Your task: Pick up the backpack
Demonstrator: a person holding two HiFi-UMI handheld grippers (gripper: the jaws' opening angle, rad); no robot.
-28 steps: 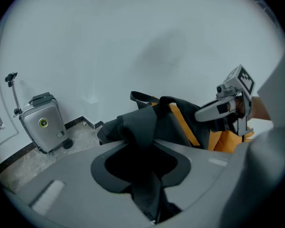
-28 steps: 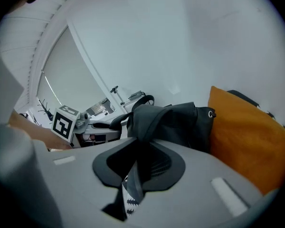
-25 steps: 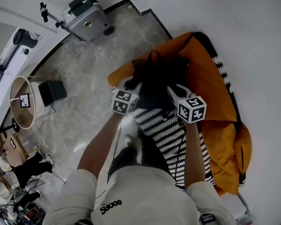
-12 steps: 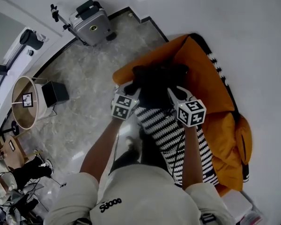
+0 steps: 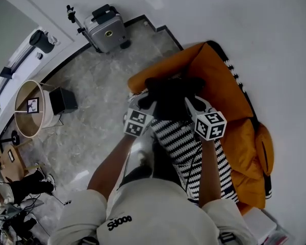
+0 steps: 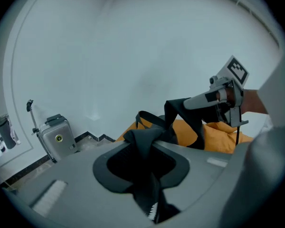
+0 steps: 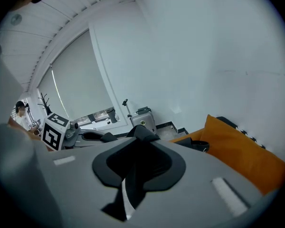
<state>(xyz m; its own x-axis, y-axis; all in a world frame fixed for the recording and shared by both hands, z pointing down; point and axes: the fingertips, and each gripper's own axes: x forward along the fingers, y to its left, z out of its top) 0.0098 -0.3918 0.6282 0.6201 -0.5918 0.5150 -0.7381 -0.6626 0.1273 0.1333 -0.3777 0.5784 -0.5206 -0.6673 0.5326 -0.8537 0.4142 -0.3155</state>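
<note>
Head view: the only writing is a dark print on the person's pale top (image 5: 117, 222) at the bottom edge, upside down and not clearly readable. Each gripper's cube bears black-and-white square markers. The black backpack (image 5: 171, 92) is at centre frame, over an orange cushion (image 5: 222, 80), with the left gripper (image 5: 144, 102) and the right gripper (image 5: 192, 102) at its two sides.

Left gripper view: the jaws are nearly together, pinching a black strap (image 6: 143, 139) at lower centre.

Right gripper view: the jaws are equally narrow, clamped on a second black strap (image 7: 141, 134).

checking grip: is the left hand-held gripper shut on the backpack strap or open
Shut: the left hand-held gripper has the black backpack strap pinched between its jaws.
</note>
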